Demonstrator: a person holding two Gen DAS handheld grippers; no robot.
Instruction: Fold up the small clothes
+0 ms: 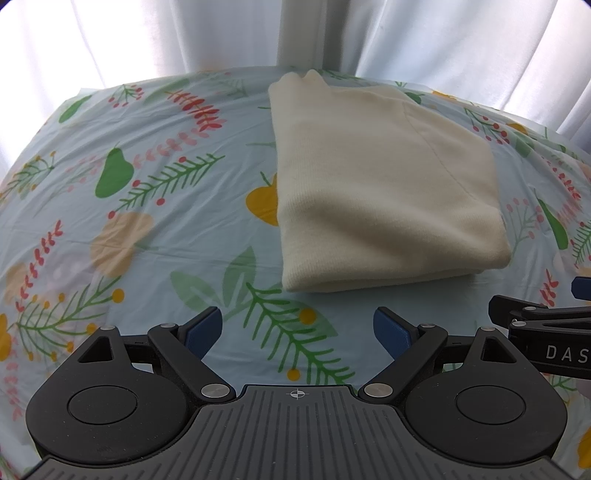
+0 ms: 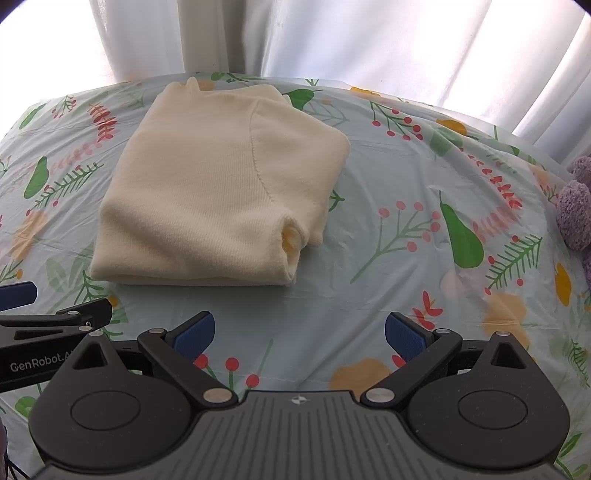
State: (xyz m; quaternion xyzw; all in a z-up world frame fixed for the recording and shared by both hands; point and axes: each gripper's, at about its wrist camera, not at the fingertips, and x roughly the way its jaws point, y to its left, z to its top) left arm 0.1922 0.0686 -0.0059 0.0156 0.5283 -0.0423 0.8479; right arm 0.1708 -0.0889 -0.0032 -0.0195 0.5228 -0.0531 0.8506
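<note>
left wrist: low, forward | right wrist: same | shared: folded sweater (image 1: 384, 184)

A pale blue plastic tablecloth (image 1: 155, 236) printed with green pears, yellow fruit, red berries and fern sprigs covers the table, its surface lightly creased. Sheer white curtains (image 2: 369, 40) hang behind the far edge at 12 o'clock, lit from outside, with a pale vertical post (image 1: 301, 33) between them in the left wrist view. A fuzzy lilac knitted item (image 2: 576, 210) lies at 3 o'clock, cut off by the right wrist view's edge.
</note>
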